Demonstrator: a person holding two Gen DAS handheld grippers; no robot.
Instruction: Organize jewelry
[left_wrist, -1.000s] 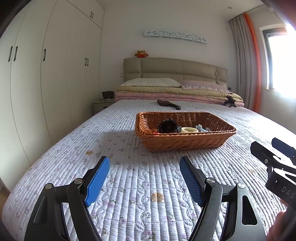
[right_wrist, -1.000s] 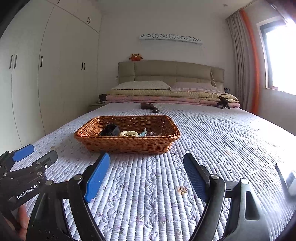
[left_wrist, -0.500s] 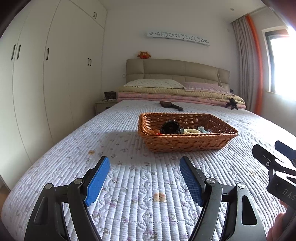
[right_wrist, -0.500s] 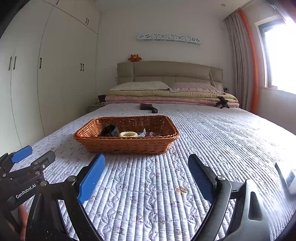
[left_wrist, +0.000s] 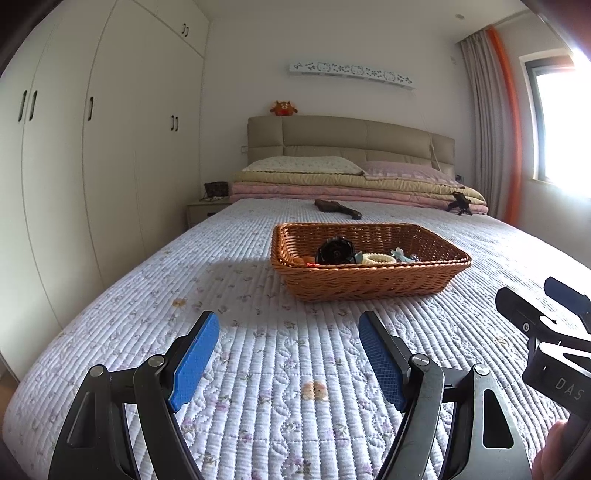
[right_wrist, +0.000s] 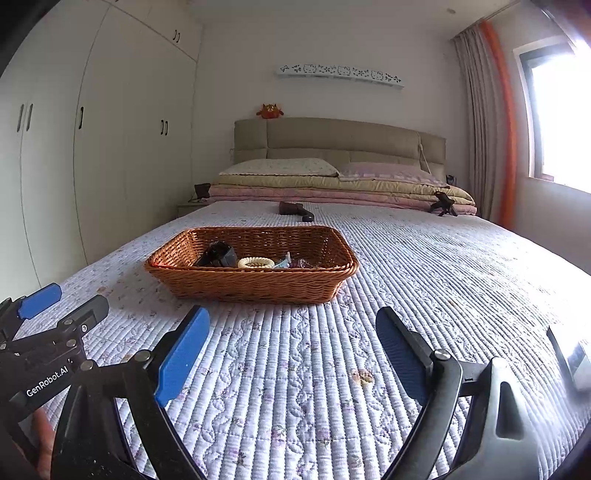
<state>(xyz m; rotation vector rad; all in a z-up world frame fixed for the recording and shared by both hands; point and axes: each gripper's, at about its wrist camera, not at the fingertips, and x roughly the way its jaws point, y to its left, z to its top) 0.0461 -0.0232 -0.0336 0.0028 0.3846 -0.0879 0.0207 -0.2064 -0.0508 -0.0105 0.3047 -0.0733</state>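
On the quilted bed, the wicker basket of jewelry sits ahead of both my tongs. My left tongs gape wide, empty; my right tongs likewise. Only the right view shows a small device at the quilt's edge

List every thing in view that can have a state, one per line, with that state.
left gripper: open, nothing between its blue pads.
right gripper: open, empty.
brown woven wicker basket: upright on the quilt, holding small items.
cream beaded bracelet: lying flat inside the basket.
black round accessory: resting inside the basket.
white wardrobe doors: closed.
grey curtain: drawn aside beside the window.
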